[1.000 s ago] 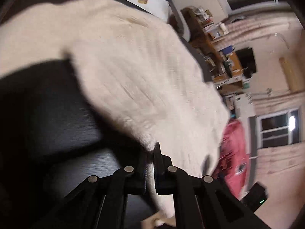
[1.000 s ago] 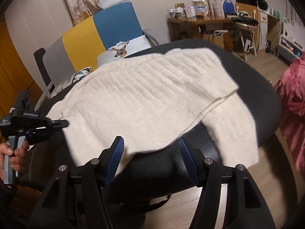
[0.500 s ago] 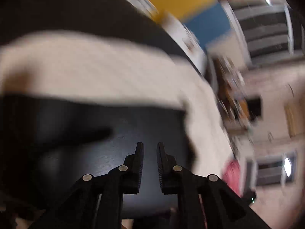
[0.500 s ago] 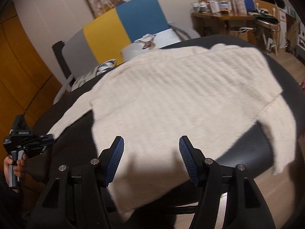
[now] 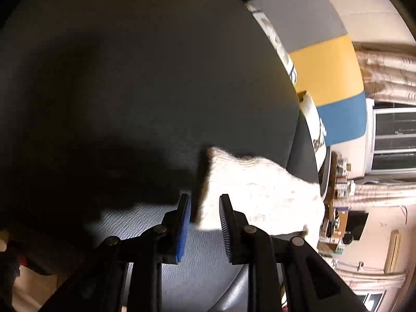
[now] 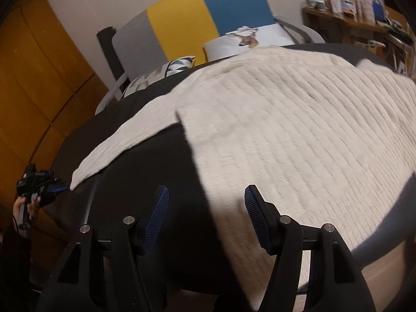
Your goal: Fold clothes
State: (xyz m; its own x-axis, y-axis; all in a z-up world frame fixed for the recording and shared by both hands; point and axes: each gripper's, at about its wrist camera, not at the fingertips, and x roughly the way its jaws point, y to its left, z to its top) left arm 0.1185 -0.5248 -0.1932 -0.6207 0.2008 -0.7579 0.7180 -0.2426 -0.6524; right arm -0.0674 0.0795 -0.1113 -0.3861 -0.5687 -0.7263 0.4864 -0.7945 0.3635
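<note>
Cream sweater [image 6: 299, 130] overhanging black table [image 6: 145, 176] edge, left gripper [image 5: 204, 217] fingers narrowly parted, right gripper [image 6: 205, 208] wide.

So the left gripper [image 5: 204, 217] isn't pinching the cream ribbed knit sweater [image 6: 299, 135] anymore; its jaws parted and it backed off to the sleeve end [image 5: 254, 195]. That sleeve now lies stretched flat across the round black table [image 5: 156, 78]. The right gripper [image 6: 205, 218] moved closer over the hem.
</note>
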